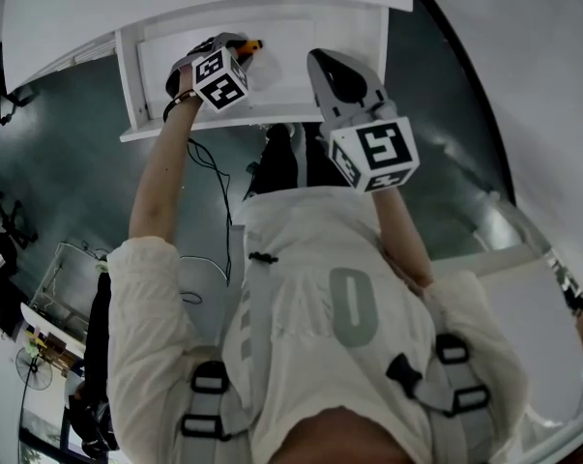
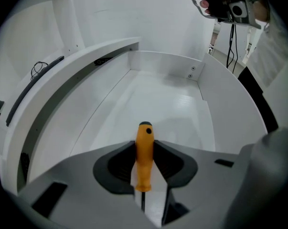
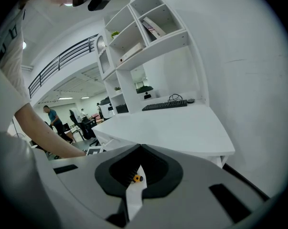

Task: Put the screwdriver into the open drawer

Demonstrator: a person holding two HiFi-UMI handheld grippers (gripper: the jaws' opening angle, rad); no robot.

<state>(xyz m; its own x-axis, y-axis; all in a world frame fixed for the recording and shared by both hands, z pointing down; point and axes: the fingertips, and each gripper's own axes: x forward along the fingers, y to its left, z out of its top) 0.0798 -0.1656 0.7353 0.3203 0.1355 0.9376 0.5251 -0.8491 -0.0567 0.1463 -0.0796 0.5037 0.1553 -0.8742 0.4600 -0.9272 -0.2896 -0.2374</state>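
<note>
Over the open white drawer (image 2: 182, 70) | left hand-held gripper (image 2: 144, 146) clamps orange-handled, dark-shafted screwdriver (image 2: 144, 159) above drawer floor, contact with floor unclear | right hand-held gripper (image 3: 140, 149) jaws together, empty, near drawer | judged: transport done; release and withdrawal remain

We note a white tabletop (image 3: 182, 128), white shelving (image 3: 148, 51) above it, a keyboard (image 3: 164, 105) at its rear, dark floor (image 1: 59, 162), ceiling strip lights (image 3: 65, 98) beyond

Orange screwdriver (image 2: 144, 159) handle; white drawer (image 2: 168, 101); grey left gripper (image 2: 144, 146), black-and-white squares on its marker cube (image 1: 220, 77).
</note>
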